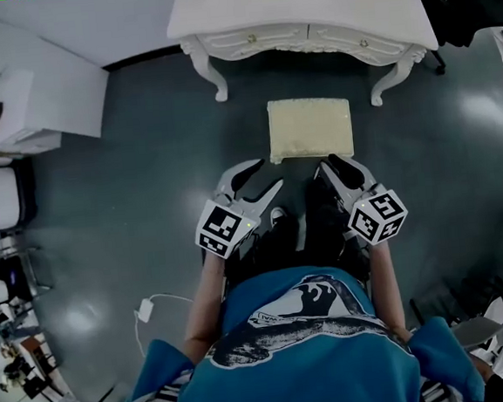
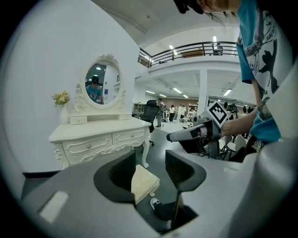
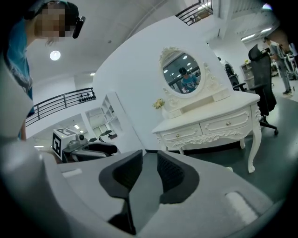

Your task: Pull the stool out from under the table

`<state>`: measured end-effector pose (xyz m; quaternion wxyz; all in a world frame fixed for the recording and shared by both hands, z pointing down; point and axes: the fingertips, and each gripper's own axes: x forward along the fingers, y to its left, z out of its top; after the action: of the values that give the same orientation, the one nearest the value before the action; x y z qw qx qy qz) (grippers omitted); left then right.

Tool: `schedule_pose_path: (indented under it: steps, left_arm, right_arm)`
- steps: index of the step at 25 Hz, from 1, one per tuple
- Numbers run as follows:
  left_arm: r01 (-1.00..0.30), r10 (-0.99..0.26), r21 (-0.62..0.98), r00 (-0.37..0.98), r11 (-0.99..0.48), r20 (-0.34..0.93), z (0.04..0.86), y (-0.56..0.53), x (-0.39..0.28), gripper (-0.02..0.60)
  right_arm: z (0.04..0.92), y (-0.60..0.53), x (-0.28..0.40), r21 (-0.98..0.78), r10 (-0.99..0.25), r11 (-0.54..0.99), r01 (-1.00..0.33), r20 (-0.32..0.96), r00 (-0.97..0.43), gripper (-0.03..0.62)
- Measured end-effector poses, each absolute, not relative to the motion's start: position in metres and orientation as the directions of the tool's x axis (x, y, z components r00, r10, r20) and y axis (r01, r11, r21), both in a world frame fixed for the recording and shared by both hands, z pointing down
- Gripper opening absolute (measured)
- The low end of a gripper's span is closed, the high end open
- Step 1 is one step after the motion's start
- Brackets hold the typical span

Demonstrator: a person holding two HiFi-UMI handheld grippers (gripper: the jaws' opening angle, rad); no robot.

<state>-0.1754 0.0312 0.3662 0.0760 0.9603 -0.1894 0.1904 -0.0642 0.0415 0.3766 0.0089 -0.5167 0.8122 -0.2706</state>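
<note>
- The stool (image 1: 310, 128) stands on open floor, clear of the table (image 1: 287, 4) at its 12 o'clock. Its long axis runs 9 to 3.
- The left gripper (image 1: 262, 175) sits at the stool's 7 o'clock, jaws apart and empty.
- The right gripper (image 1: 336, 169) sits at 5 o'clock, jaws narrowly parted and empty. Both look equally near the front edge.
</note>
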Motion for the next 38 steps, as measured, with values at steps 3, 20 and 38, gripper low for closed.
schedule_pose_path:
  steps: [3, 20, 38]
  left_arm:
    - [-0.392, -0.344, 0.065, 0.864, -0.918, 0.367, 0.359, 0.041, -0.182, 0.193]
    - [-0.299, -0.277, 0.044, 0.923, -0.953, 0.267, 0.339, 0.092, -0.164, 0.014]
    - [-0.263, -0.248, 0.016, 0.925, -0.965, 0.289, 0.339, 0.118, -0.182, 0.014]
  right_arm:
    - [0.369, 0.052, -0.076, -0.426, -0.845, 0.327, -0.843, 0.269, -0.463, 0.086]
    - [0.338, 0.094, -0.095, -0.386, -0.888, 0.323, -0.864, 0.194, -0.418, -0.008]
    - [0.337, 0.113, -0.126, -0.318, -0.861, 0.393, -0.863, 0.202, -0.467, 0.0]
